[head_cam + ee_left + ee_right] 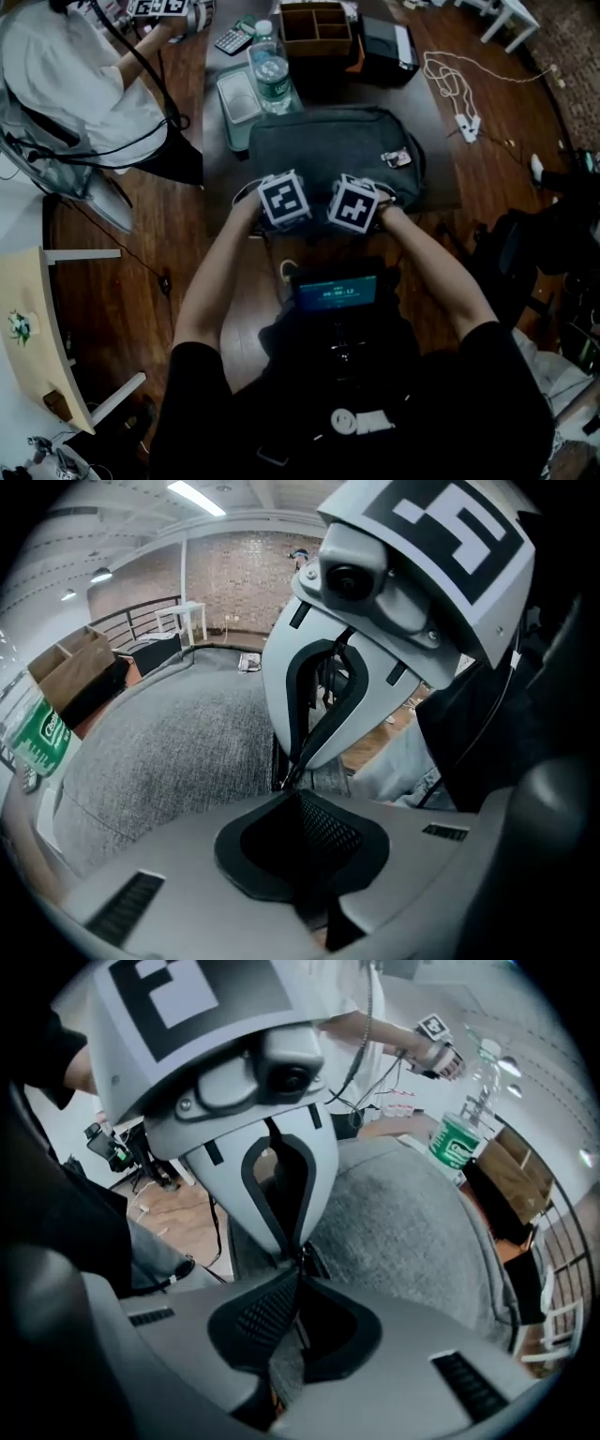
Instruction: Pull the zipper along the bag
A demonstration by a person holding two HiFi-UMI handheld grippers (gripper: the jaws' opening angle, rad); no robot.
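A grey fabric bag (pixel 328 141) lies on the dark table (pixel 441 159). Both grippers sit close together at its near edge, tip to tip. My left gripper (pixel 305 217) (pixel 292 794) has its black pads closed on the bag's edge by the zipper line. In the left gripper view the right gripper (pixel 291 772) fills the frame just ahead. My right gripper (pixel 328 217) (pixel 298 1279) is shut, with a strip of grey fabric pinched between its pads. A small metal zipper piece (pixel 302 1258) shows where the two tips meet. The grey bag (pixel 412 1222) spreads out behind it.
At the table's far end stand a water bottle (pixel 270 70), a green tray (pixel 239 98), a calculator (pixel 232 39), a wooden divided box (pixel 317 28) and a black case (pixel 384 47). A person (pixel 75 84) sits at the far left. A white cable (pixel 455 89) lies on the wooden floor.
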